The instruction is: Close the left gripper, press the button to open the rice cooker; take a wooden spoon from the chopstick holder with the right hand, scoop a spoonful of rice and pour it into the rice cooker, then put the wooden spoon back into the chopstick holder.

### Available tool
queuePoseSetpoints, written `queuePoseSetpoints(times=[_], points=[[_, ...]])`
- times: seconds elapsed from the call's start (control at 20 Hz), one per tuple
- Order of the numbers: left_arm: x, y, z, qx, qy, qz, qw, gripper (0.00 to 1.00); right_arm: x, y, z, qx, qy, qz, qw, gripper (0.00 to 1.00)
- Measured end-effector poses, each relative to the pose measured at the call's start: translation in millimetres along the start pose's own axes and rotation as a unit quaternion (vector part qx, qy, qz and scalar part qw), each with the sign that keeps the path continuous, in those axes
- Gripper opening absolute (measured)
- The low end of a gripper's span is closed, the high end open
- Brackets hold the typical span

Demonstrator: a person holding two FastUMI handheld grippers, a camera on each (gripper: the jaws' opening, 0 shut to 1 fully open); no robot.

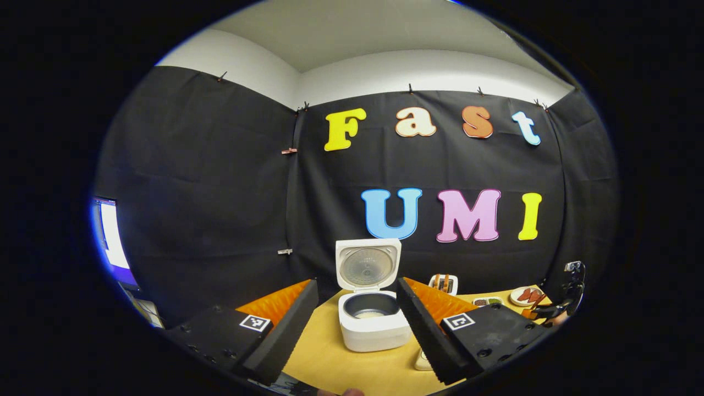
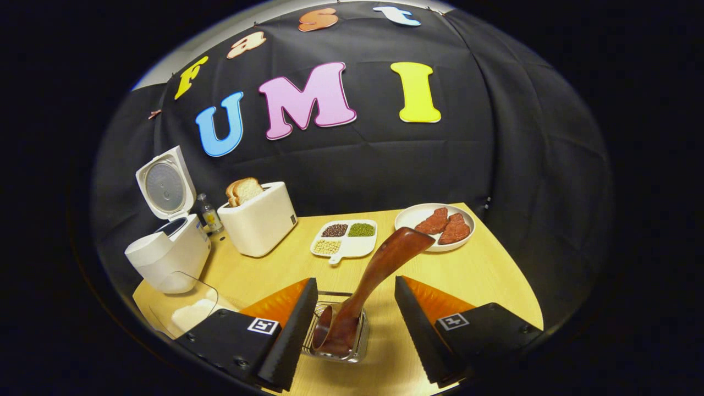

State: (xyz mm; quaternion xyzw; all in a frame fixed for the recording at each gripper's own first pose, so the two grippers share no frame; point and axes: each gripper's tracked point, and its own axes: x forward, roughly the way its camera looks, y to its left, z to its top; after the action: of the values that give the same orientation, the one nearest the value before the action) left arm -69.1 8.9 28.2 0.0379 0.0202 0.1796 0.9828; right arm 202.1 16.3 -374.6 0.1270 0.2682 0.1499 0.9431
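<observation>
The white rice cooker stands on the table with its lid raised and the dark inner pot showing. My left gripper is open, hanging short of the cooker, which shows between its fingers. In the right gripper view the cooker is at the left, lid up. The wooden spoon stands in the wire chopstick holder, wide end up and leaning right. My right gripper is open, one finger on each side of the holder, not touching the spoon. A clear rice container sits in front of the cooker.
A white toaster holding bread stands right of the cooker, with a small bottle between them. A divided dish of beans and a plate of red slices lie further right. The wooden table's edge curves close by.
</observation>
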Motion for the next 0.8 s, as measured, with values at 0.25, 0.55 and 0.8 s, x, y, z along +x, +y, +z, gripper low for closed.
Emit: queuePoseSetpoints(times=[0.25, 0.55, 0.8], points=[[-10, 24, -12, -0.007, 0.015, 0.025, 1.000, 0.98, -5, 16, -6, -0.017, -0.007, 0.009, 1.000, 0.41], [-17, 33, -18, -0.019, 0.023, 0.041, 0.999, 0.98, -21, 44, -37, -0.053, 0.018, 0.058, 0.997, 0.42], [-22, 29, -10, -0.004, 0.016, 0.038, 0.999, 0.98, -15, 31, -22, -0.031, 0.007, 0.036, 0.999, 0.24]])
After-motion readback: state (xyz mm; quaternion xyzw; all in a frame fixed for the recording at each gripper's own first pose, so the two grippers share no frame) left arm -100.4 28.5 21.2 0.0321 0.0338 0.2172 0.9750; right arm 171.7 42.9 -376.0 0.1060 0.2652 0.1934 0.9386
